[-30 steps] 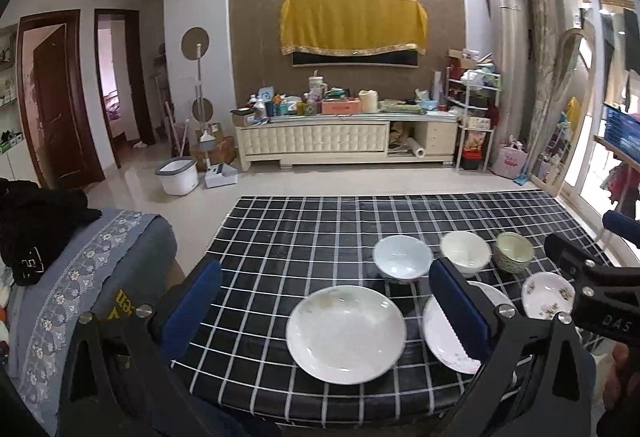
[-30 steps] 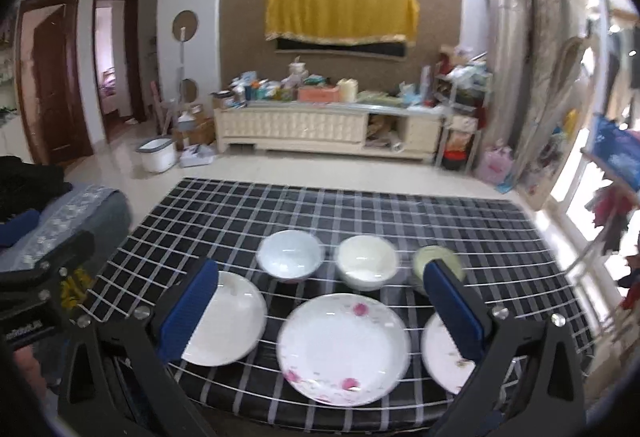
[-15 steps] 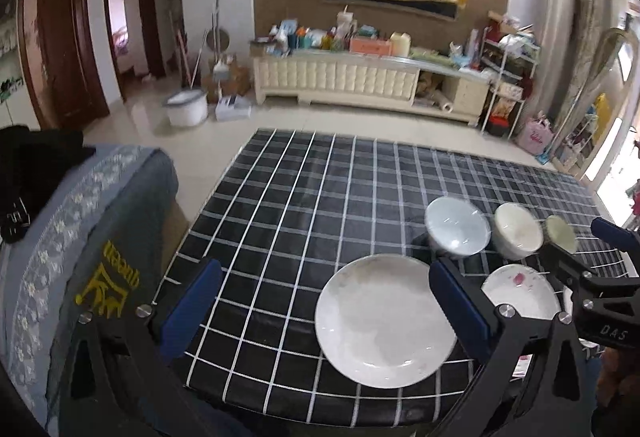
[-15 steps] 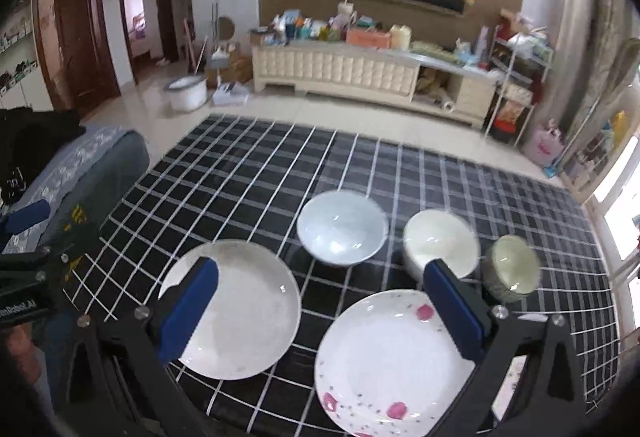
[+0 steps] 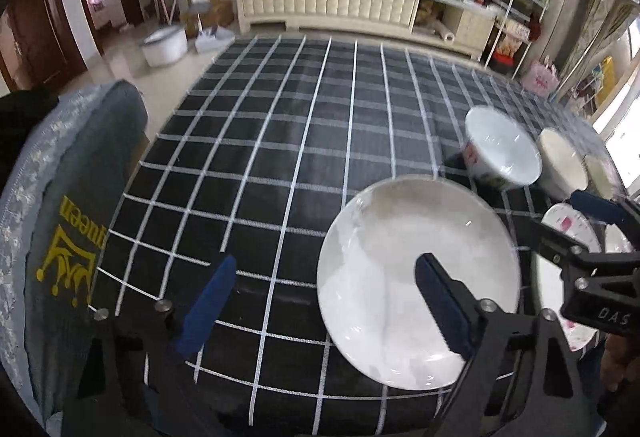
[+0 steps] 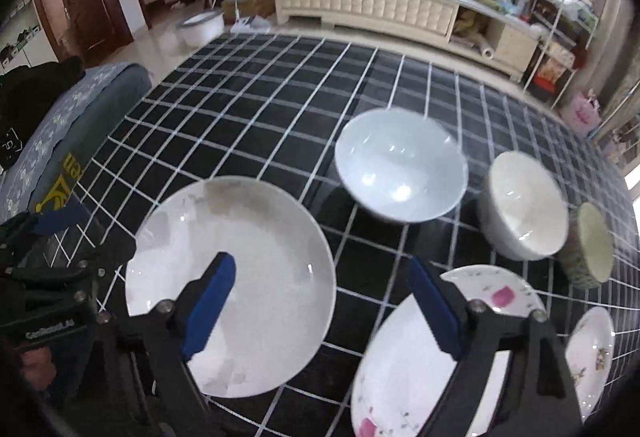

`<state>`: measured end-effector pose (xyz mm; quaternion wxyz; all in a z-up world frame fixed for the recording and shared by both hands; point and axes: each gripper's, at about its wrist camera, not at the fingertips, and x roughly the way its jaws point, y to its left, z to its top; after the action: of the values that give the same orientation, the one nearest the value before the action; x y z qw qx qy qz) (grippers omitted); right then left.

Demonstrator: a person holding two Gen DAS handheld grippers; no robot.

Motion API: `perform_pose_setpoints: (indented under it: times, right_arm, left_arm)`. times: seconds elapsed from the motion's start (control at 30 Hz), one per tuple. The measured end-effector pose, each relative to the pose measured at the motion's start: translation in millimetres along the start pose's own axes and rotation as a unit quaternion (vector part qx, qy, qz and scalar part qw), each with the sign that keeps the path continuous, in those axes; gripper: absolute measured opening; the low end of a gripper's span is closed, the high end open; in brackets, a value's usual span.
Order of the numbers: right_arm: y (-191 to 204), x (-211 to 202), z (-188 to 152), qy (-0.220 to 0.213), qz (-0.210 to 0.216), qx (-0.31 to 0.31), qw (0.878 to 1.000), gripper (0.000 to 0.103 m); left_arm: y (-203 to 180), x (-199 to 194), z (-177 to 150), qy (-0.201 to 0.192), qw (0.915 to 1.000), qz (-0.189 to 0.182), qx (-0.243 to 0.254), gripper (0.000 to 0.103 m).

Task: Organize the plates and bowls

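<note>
A black checked tablecloth (image 5: pixel 280 141) carries the dishes. A plain white plate (image 5: pixel 420 277) (image 6: pixel 228 277) lies near the front edge. Behind it stand a pale blue bowl (image 6: pixel 400 165), a cream bowl (image 6: pixel 524 205) and a green bowl (image 6: pixel 592 245). A pink-flowered plate (image 6: pixel 400 369) and a small flowered plate (image 6: pixel 588 353) lie to the right. My left gripper (image 5: pixel 326 263) hovers over the plain plate's left rim, jaws closing, gripping nothing. My right gripper (image 6: pixel 320 261) hangs above the gap between the plain and the flowered plate, jaws closing, holding nothing.
A grey-blue padded seat with a yellow print (image 5: pixel 60 217) stands against the table's left side. Beyond the table are a tiled floor, a white bucket (image 5: pixel 164 45) and a cream cabinet (image 5: pixel 340 1) crowded with items. A shelf rack (image 6: pixel 560 29) stands at the far right.
Both grippers have come down toward the table and tipped downward, so the plates look larger and nearer. Both pairs of fingers stand a little closer together than before.
</note>
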<state>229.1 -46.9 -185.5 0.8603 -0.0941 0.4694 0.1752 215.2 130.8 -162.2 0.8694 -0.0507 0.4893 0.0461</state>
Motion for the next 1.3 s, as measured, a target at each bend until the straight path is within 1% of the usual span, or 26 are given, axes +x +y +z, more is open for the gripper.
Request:
perform_pose_setpoints:
  times: [0.03, 0.07, 0.1, 0.23, 0.3, 0.33, 0.4, 0.43, 0.47, 0.53, 0.57, 0.6, 0.63, 0.67, 0.7, 0.77, 0.8, 0.87, 1.0, 1.1, 1.3]
  right_arm:
    - [0, 6, -1, 0.008, 0.003, 0.000, 1.000, 0.083]
    - [0, 10, -1, 0.011, 0.003, 0.000, 1.000, 0.081]
    - [0, 15, -2, 0.018, 0.005, -0.001, 1.000, 0.080]
    - [-2, 32, -7, 0.044, 0.017, 0.004, 0.999, 0.075]
    - [-2, 38, -10, 0.052, 0.012, 0.005, 0.999, 0.074]
    - [-3, 40, -11, 0.055, 0.012, 0.007, 0.998, 0.073]
    - [-4, 43, -14, 0.060, 0.013, 0.010, 0.998, 0.071]
    - [-4, 43, -16, 0.064, 0.014, 0.011, 0.998, 0.068]
    - [-4, 44, -18, 0.066, 0.015, 0.012, 0.998, 0.065]
    - [-6, 46, -21, 0.071, 0.016, 0.016, 0.997, 0.060]
    - [-6, 47, -22, 0.074, 0.014, 0.018, 0.997, 0.056]
    - [-7, 48, -23, 0.076, 0.013, 0.021, 0.997, 0.053]
    - [-9, 50, -24, 0.080, 0.012, 0.025, 0.996, 0.046]
    - [-9, 49, -24, 0.077, 0.009, 0.025, 0.997, 0.040]
    - [-9, 49, -23, 0.076, 0.010, 0.026, 0.997, 0.038]
    - [-10, 49, -24, 0.079, 0.026, 0.035, 0.996, 0.029]
    - [-10, 49, -25, 0.079, 0.030, 0.034, 0.996, 0.029]
    - [-7, 48, -25, 0.076, 0.018, 0.030, 0.997, 0.029]
    - [-6, 44, -25, 0.070, 0.012, 0.033, 0.997, 0.025]
    - [-5, 37, -25, 0.059, 0.010, 0.030, 0.998, 0.023]
    - [-2, 24, -23, 0.038, 0.002, 0.026, 0.999, 0.023]
  left_arm:
    - [1, 6, -1, 0.008, 1.0000, -0.001, 0.000, 0.081]
    - [3, 12, -2, 0.016, 0.9999, -0.004, -0.001, 0.074]
    - [5, 18, -4, 0.024, 0.9997, -0.006, -0.005, 0.070]
    - [11, 37, -8, 0.051, 0.9984, -0.019, -0.017, 0.068]
    - [9, 42, -11, 0.061, 0.9977, -0.026, -0.014, 0.061]
    - [8, 44, -13, 0.064, 0.9975, -0.028, -0.011, 0.060]
    - [5, 47, -16, 0.070, 0.9971, -0.031, -0.006, 0.053]
    - [4, 50, -17, 0.074, 0.9967, -0.034, -0.004, 0.052]
    - [2, 51, -18, 0.079, 0.9962, -0.036, -0.004, 0.048]
    - [2, 56, -21, 0.090, 0.9950, -0.042, -0.006, 0.038]
    - [2, 59, -23, 0.098, 0.9942, -0.045, -0.008, 0.030]
    - [1, 61, -24, 0.100, 0.9937, -0.050, -0.010, 0.029]
    - [1, 60, -25, 0.099, 0.9938, -0.051, -0.010, 0.028]
    - [-1, 59, -25, 0.095, 0.9940, -0.054, -0.004, 0.021]
    - [-2, 57, -25, 0.093, 0.9944, -0.051, 0.002, 0.021]
    - [-2, 57, -24, 0.092, 0.9945, -0.050, 0.003, 0.021]
    - [-1, 57, -24, 0.092, 0.9944, -0.051, 0.003, 0.021]
    - [-3, 58, -23, 0.093, 0.9944, -0.051, 0.006, 0.021]
    - [-9, 58, -21, 0.087, 0.9951, -0.036, 0.029, 0.020]
    - [-9, 56, -21, 0.084, 0.9954, -0.036, 0.029, 0.019]
    - [-8, 43, -21, 0.069, 0.9968, -0.030, 0.026, 0.019]
